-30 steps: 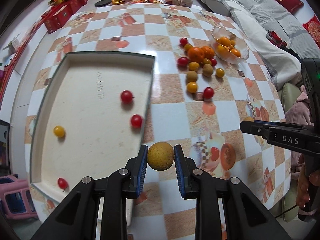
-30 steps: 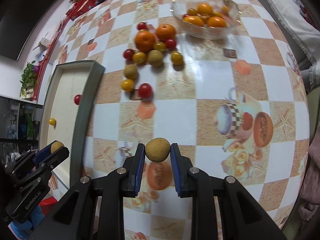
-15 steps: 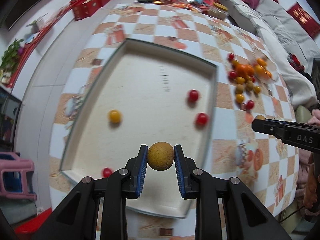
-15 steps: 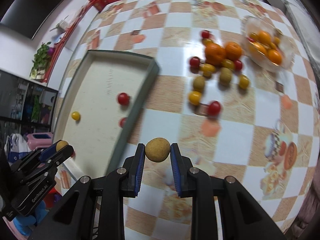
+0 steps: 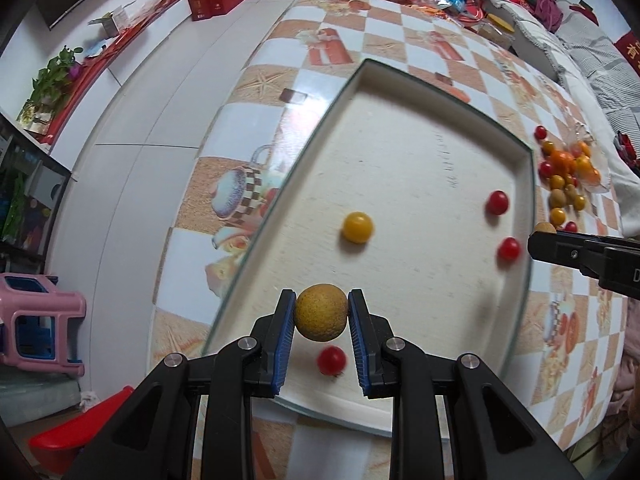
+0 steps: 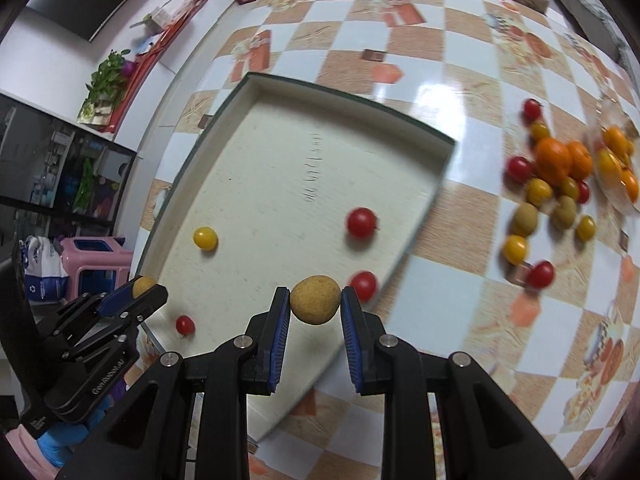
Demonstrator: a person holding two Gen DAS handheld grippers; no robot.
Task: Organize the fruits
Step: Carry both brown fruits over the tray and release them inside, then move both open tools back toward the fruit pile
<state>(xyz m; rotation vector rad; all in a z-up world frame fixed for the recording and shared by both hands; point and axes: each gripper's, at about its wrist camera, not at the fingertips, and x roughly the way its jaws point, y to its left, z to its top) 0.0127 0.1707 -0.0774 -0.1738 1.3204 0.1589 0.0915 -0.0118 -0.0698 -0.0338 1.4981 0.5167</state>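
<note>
My left gripper is shut on a brown round fruit and holds it above the near part of the cream tray. My right gripper is shut on another brown round fruit above the tray's near right edge. In the tray lie a yellow tomato and three red tomatoes, one just below my left gripper. The left gripper also shows in the right wrist view. A pile of loose fruit lies on the table right of the tray.
A glass bowl of oranges stands at the far right beside the pile. The checkered table has red boxes and snack bags at its far end. A pink stool stands on the floor left of the table. A sofa lies beyond the right side.
Both grippers have swung left with their fruits, from over the bare table to above the tray. The fruit pile has shifted to the right of both views.
</note>
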